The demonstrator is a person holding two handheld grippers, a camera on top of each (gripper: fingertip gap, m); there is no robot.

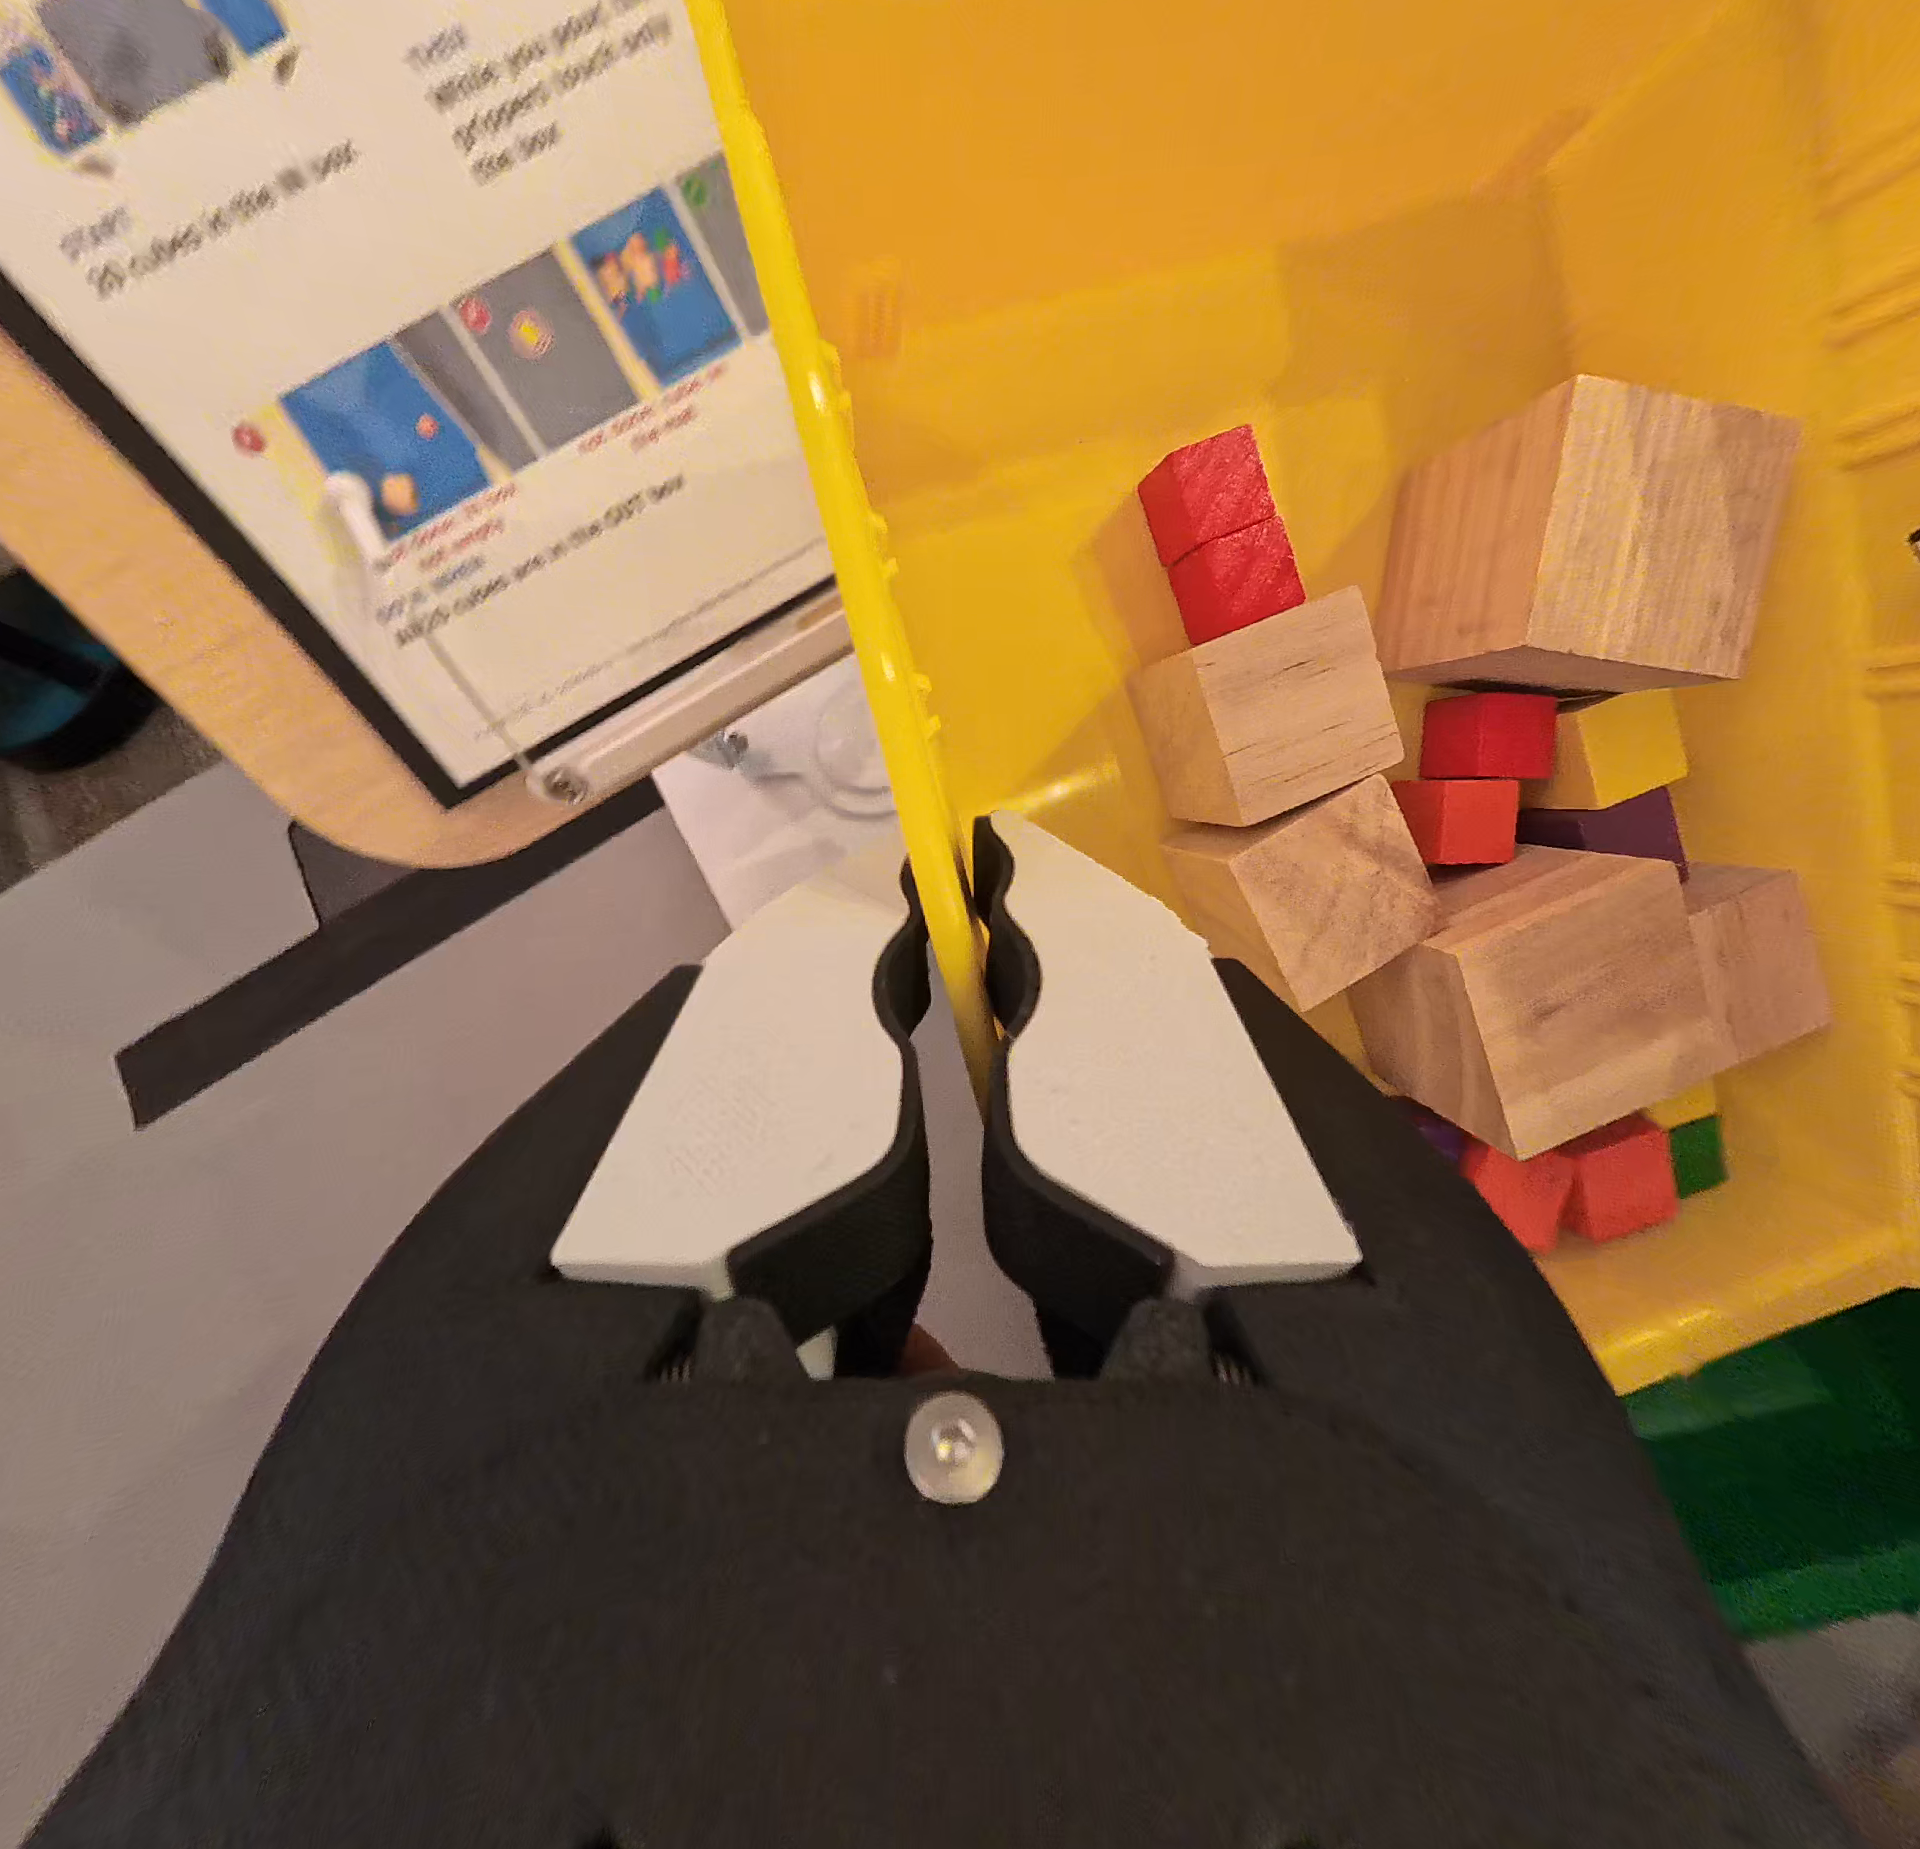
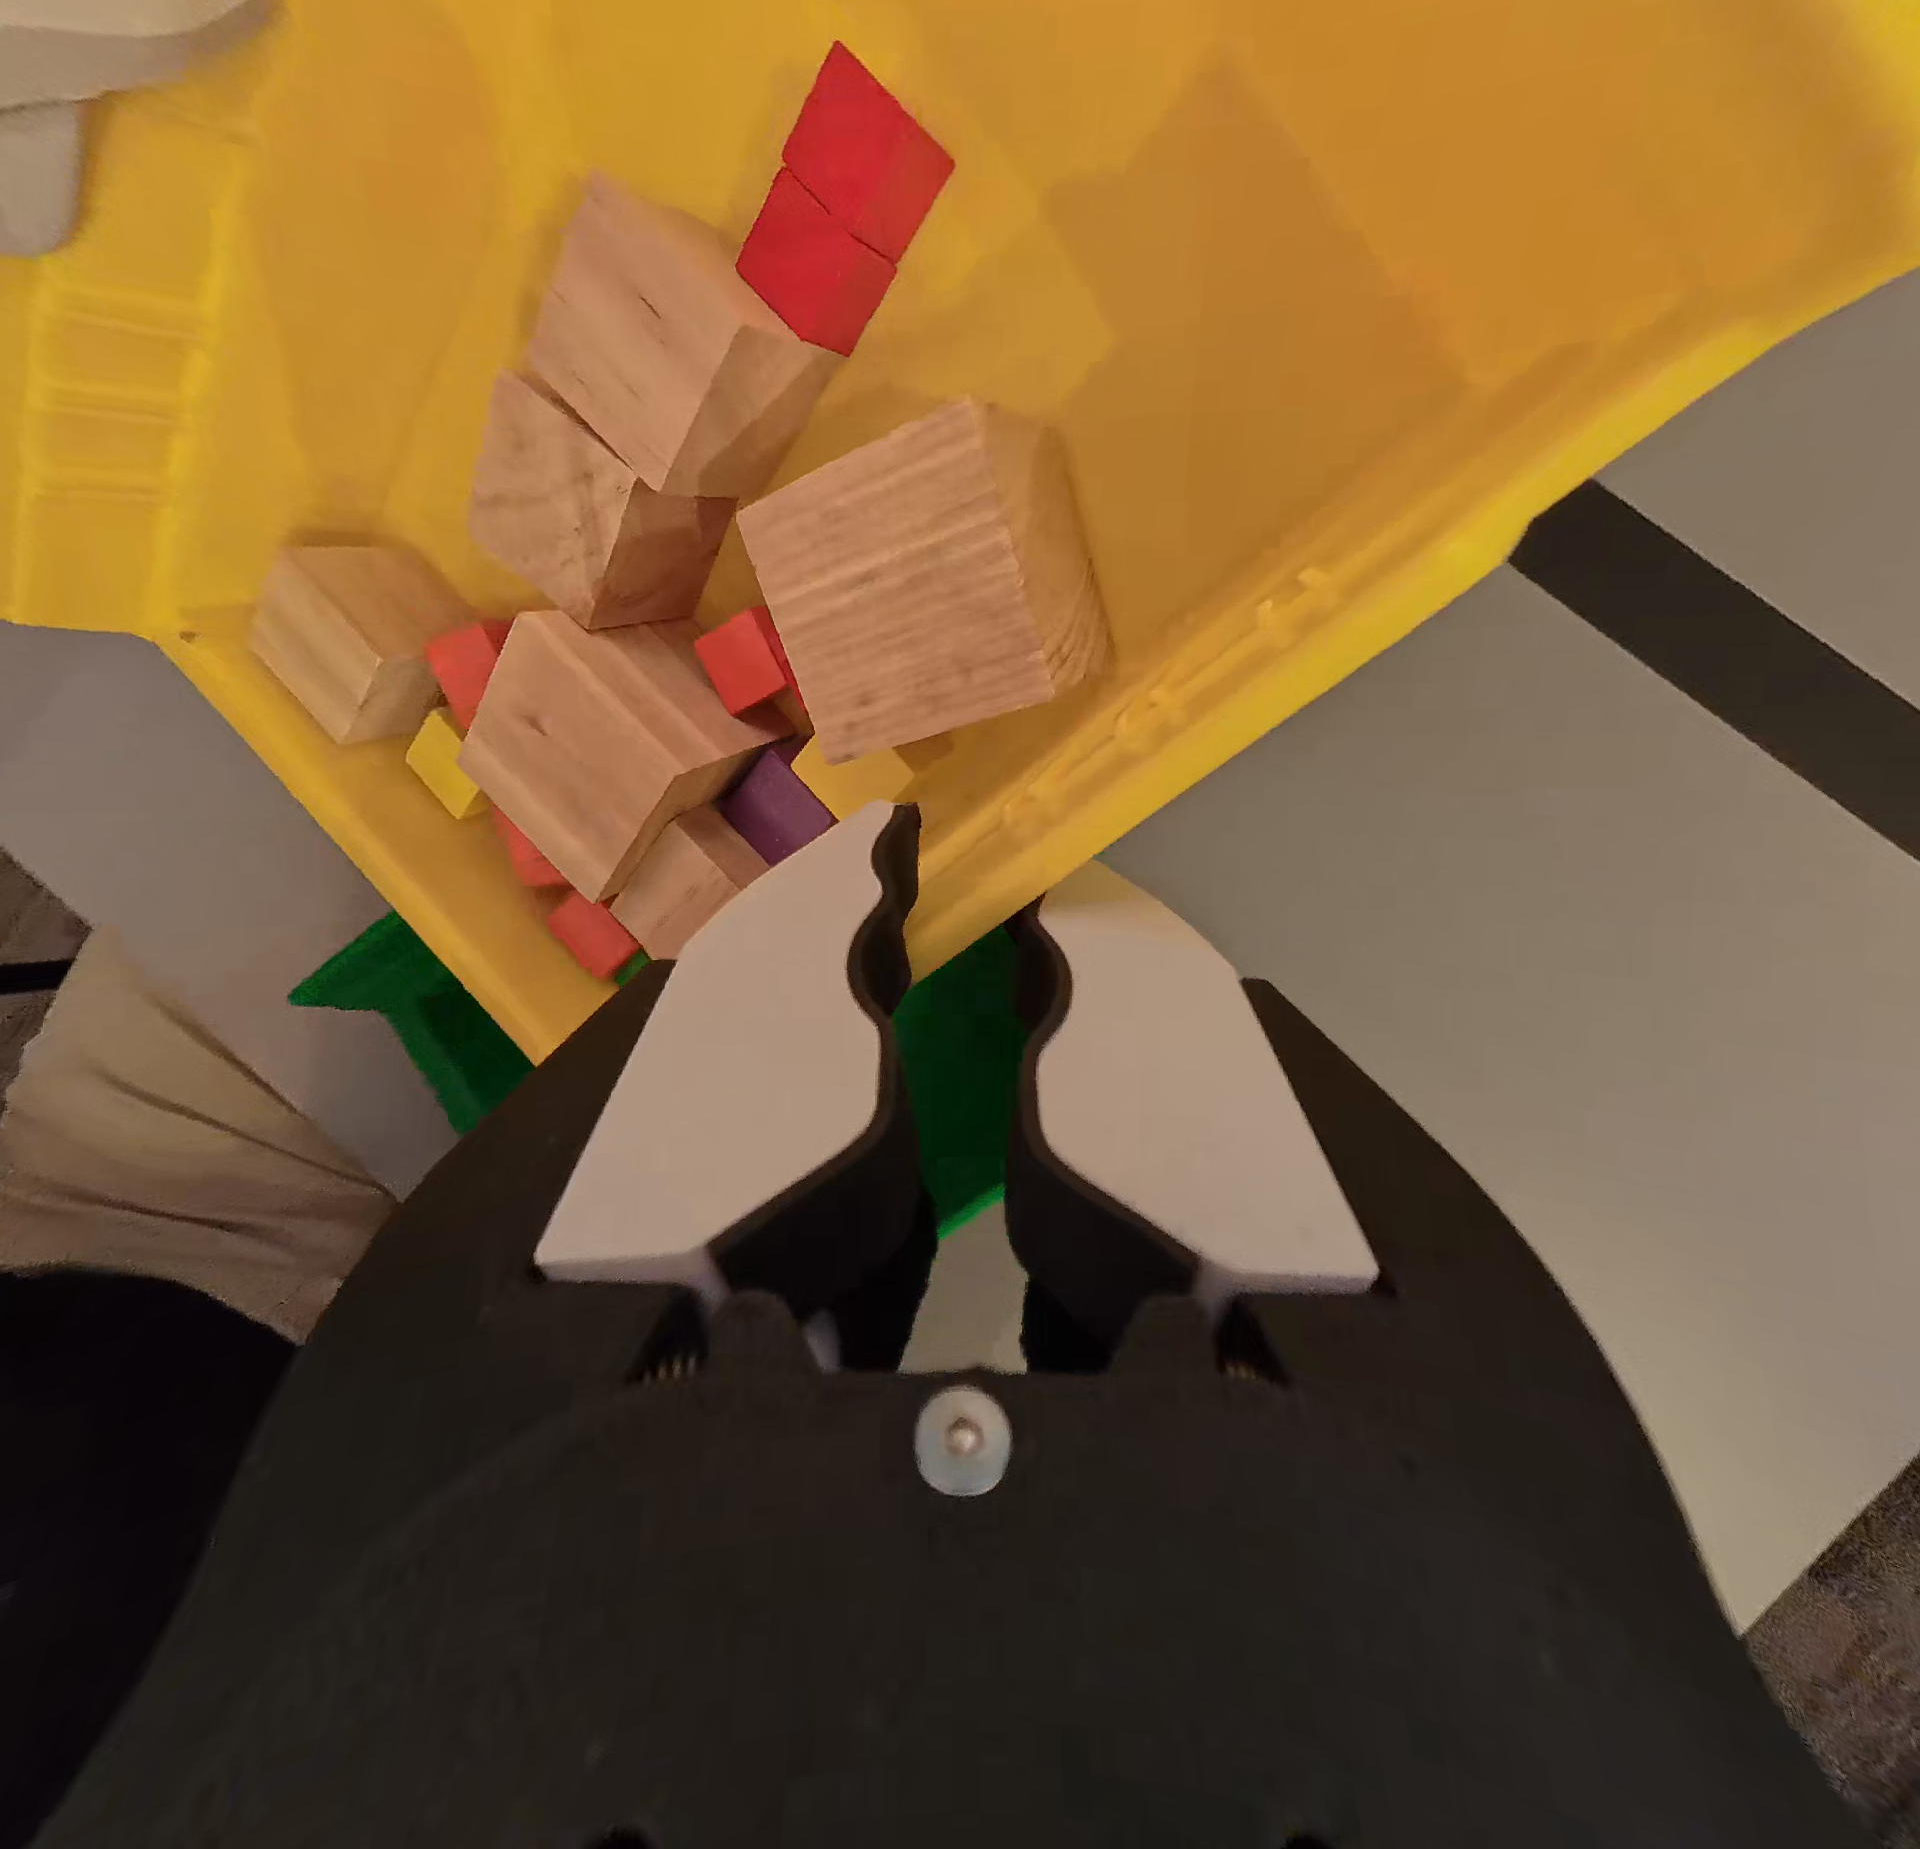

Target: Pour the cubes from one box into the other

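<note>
I tilt stiff, light yellow plastic box (image 1: pixel 1195 189): left gripper (image 1: pixel 951 869) and right gripper (image 2: pixel 961 864) clamp opposite thin walls; loose wooden cubes (image 2: pixel 914 584) ahead look ready to slide toward green box (image 2: pixel 956 1093) below.

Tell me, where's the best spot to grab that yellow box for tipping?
By its thin rim wall, one gripper on each opposite side, as now: left gripper and right gripper each straddle the yellow box's edge. The upright walls fit between fingers; the wide body wouldn't.

Two open plastic boxes: one yellow (image 2: pixel 1351 241), one green (image 2: pixel 436 1030). In the yellow box's lower corner: six large plain wooden cubes (image 2: pixel 914 594) and roughly ten small painted cubes (image 2: pixel 852 199), some hidden.
</note>
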